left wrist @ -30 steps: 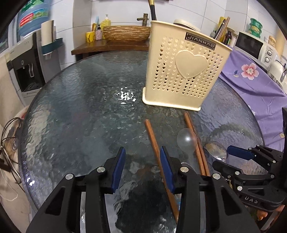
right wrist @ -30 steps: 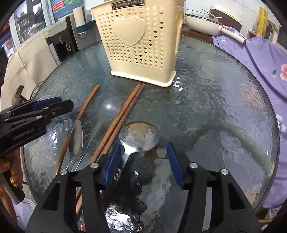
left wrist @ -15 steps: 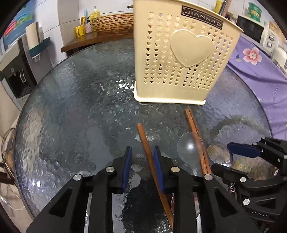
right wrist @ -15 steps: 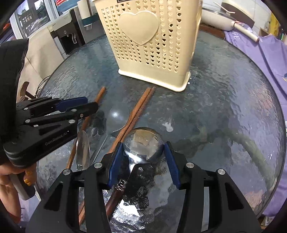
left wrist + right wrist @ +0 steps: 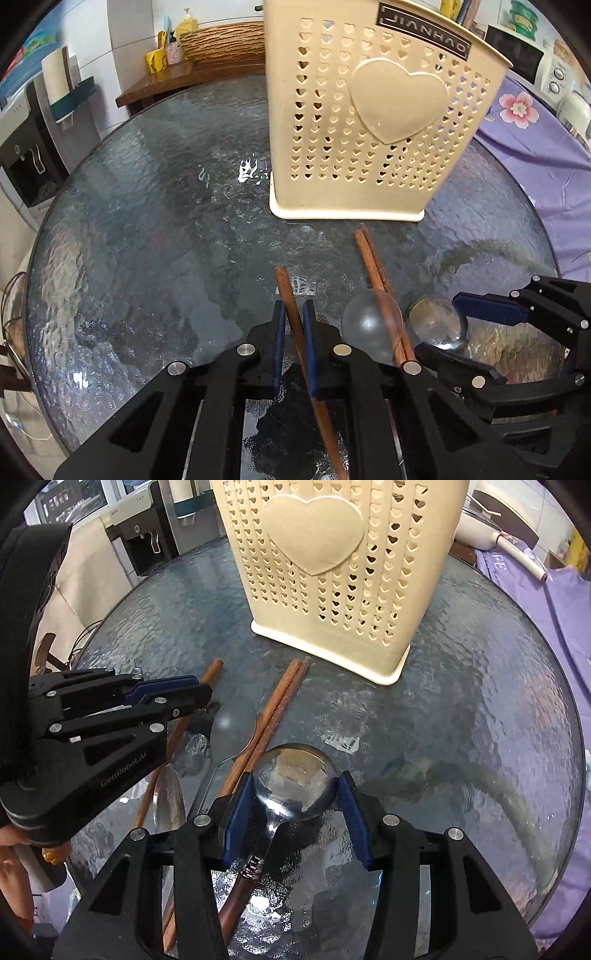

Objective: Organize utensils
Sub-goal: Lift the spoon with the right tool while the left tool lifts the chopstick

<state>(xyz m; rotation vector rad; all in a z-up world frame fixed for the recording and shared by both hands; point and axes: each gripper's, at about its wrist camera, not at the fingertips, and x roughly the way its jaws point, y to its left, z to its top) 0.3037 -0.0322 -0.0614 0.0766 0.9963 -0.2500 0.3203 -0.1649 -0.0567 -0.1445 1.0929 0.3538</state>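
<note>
Both tongs are down among the utensils on the glass table. Left tongs have closed narrow on a single chopstick, blue pads pressed to its sides near the far end. Right tongs stand about half wide around the bowl of a metal spoon; the pads sit just at its rim, and whether they actually press it I cannot tell.

From the left view, the holder stands at twelve to one o'clock, a chopstick pair at two, a clear spoon at three. A second metal spoon lies at nine o'clock in the right view.

Risks, as I judge them: the chopstick is gripped far off its middle, so it may swing or slip when lifted. The round spoon bowl could squirt out of flat pads on closing. The two tongs work close together and might bump, or nudge the pair lying between them.

Hard to see: the holder's top and compartments are cut off in both views, so its contents are unknown. The chopstick's near end disappears under the left tongs. The clear spoon nearly vanishes against the glass.
</note>
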